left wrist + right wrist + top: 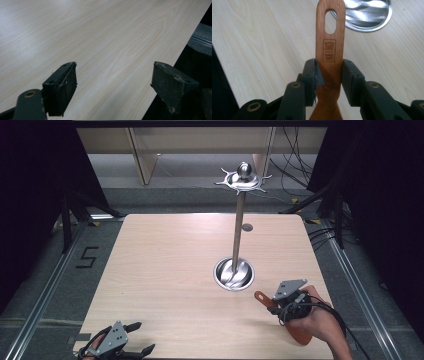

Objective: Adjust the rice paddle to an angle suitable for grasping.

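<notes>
With the right gripper [329, 72] pinching the wooden spatula [329, 50] near the table's [165, 270] right front corner, keep its hanging slot level and aimed at a hook of the steel utensil stand [239, 220] — left gripper [113, 85] idles, jaws spread.

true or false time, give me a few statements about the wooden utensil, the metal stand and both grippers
1. The right gripper is shut on the wooden utensil. True.
2. The utensil's handle has an oval hole near its end. True.
3. The left gripper holds a spoon. False: its jaws stand open over bare table.
4. The metal stand lies on its side. False: it stands upright on its round base.
5. Utensils hang from the stand's top hooks. False: the hooks are bare.
</notes>
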### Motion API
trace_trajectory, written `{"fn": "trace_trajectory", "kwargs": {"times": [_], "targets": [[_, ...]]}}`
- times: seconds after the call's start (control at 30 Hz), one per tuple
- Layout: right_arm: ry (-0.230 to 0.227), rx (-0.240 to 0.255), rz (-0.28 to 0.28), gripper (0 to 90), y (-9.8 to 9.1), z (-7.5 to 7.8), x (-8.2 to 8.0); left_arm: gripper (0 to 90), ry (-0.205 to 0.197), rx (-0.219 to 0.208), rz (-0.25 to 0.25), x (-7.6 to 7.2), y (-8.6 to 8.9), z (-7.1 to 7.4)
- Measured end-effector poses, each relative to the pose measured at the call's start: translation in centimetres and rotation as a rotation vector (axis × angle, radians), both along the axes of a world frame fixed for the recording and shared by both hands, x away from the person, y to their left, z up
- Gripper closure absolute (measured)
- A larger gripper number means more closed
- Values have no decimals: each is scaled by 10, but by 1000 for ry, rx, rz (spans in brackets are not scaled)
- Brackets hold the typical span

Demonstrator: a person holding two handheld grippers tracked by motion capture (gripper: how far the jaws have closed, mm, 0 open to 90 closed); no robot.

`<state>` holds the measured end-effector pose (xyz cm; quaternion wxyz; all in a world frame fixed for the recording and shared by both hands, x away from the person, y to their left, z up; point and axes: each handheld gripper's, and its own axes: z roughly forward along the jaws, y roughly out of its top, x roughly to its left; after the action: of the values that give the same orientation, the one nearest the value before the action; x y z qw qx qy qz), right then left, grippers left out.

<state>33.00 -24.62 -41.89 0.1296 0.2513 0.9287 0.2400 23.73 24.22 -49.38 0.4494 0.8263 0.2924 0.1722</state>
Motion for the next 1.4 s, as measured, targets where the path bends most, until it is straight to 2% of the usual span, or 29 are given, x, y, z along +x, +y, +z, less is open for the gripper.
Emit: {"fn": "trace_trajectory", "kwargs": {"times": [0.03, 0.07, 0.1, 0.17, 0.2, 0.23, 0.27, 0.3, 0.33, 0.37, 0.4, 0.43, 0.47, 0.53, 0.6, 0.67, 0.7, 0.73, 0.83, 0.93, 0.97, 1.0, 1.03, 1.1, 1.17, 1.23, 1.27, 1.33, 1.4], "targets": [[-47, 21, -36, 671, 0, 1, 0, 198, 18, -14, 14, -1, -1, 0], [-47, 21, -36, 671, 0, 1, 0, 198, 18, -14, 14, -1, -1, 0], [-41, 9, -21, 671, -1, 4, 0, 198, 4, 29, -21, 1, 2, 2], [-78, 34, -41, 671, -2, 6, -1, 198, 12, 12, 3, -1, 0, 1], [-81, 43, -29, 671, -4, 8, 0, 198, 8, 30, -3, 0, 1, 1], [-104, 50, -35, 671, -5, 10, 0, 198, -1, 16, -11, 0, 1, 1], [-101, 54, -43, 671, -6, 12, -1, 198, 2, 21, -16, 0, 1, 2], [-95, 94, -38, 671, -7, 16, -3, 198, 6, 8, -12, 0, 0, 1], [-95, 94, -38, 671, -7, 16, -3, 198, 6, 8, -12, 0, 0, 1], [-93, 101, -38, 671, -7, 18, -4, 198, 5, 29, -2, 0, 2, 2], [-113, 121, -50, 671, -9, 21, -3, 198, 4, 12, -1, -1, 1, 2], [-110, 126, -46, 671, -10, 23, -3, 198, -12, 29, -15, 1, 2, 2], [-125, 141, -42, 671, -10, 24, -3, 198, 9, 13, 2, -1, 1, 2], [-133, 180, -33, 671, -13, 28, -4, 198, 3, 29, -4, 0, 1, 2], [-140, 200, -42, 671, -15, 33, -4, 198, 23, -8, 3, -1, -1, 1], [-163, 219, -40, 671, -18, 36, -3, 198, 15, 2, 4, -1, -1, 1], [-155, 231, -46, 671, -18, 38, -3, 198, 21, 3, 1, -2, -1, 1], [-166, 254, -34, 671, -19, 40, -1, 198, 14, 7, -4, -1, -1, 1], [-187, 322, -53, 671, -20, 45, 2, 198, -6, 9, -9, 1, 0, 1], [-201, 381, -58, 671, -19, 53, 7, 198, -5, -6, -2, 0, -1, 0], [-207, 404, -71, 671, -19, 54, 9, 198, 13, -5, 6, -1, -1, 0], [-209, 409, -68, 671, -18, 56, 12, 198, -6, 12, -9, 1, 0, 1], [-218, 419, -75, 671, -17, 58, 13, 198, 16, -7, 13, -1, -1, 0], [-237, 438, -73, 671, -15, 60, 17, 198, 13, 5, 6, -1, 0, 1], [-235, 446, -77, 671, -13, 64, 19, 198, 7, 22, -14, 0, 1, 2], [-240, 457, -84, 671, -11, 66, 21, 198, 0, 20, -13, 0, 1, 2], [-254, 458, -64, 671, -10, 68, 23, 198, -1, 1, -3, 0, -1, 1], [-259, 483, -86, 671, -7, 68, 23, 198, 15, -10, 11, -2, -1, 0], [-272, 490, -82, 671, -6, 70, 26, 198, -2, 3, -4, 0, 0, 1]]}}
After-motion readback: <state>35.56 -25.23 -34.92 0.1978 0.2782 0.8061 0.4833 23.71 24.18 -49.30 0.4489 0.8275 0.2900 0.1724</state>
